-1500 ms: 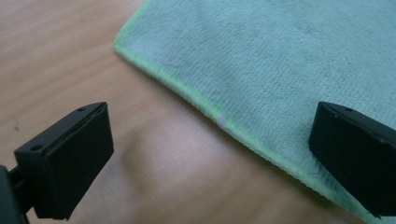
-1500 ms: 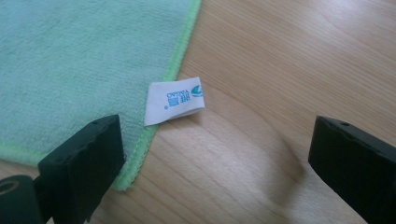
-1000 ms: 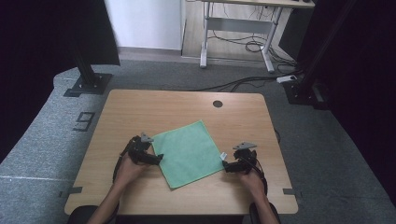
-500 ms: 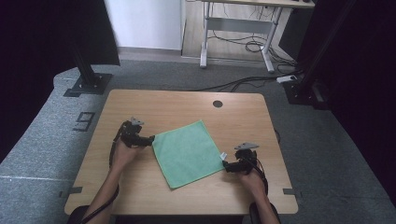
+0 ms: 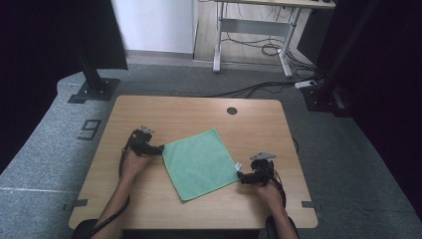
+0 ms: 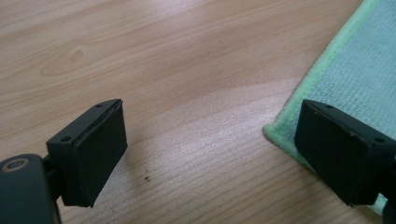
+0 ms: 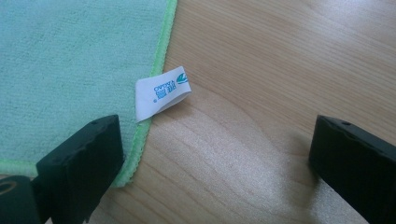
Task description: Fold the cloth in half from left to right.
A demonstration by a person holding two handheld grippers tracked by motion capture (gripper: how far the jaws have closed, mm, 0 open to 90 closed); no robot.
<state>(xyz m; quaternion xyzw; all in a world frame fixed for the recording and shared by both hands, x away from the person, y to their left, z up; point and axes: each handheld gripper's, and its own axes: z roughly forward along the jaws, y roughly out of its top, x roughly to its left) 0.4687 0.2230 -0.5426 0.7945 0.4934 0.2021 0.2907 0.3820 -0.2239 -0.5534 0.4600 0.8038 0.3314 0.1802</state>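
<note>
Both grippers' fingers (image 6: 93, 154) gape wide at the green cloth's (image 5: 199, 162) corners, gripping nothing

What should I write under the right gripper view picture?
Open right hand-held gripper beside the green cloth's corner and white tag.

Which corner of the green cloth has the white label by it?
The cloth's right corner, by the right gripper. The white label sticks out from the hem just beyond that corner; the corner by the left gripper shows plain green edging.
</note>
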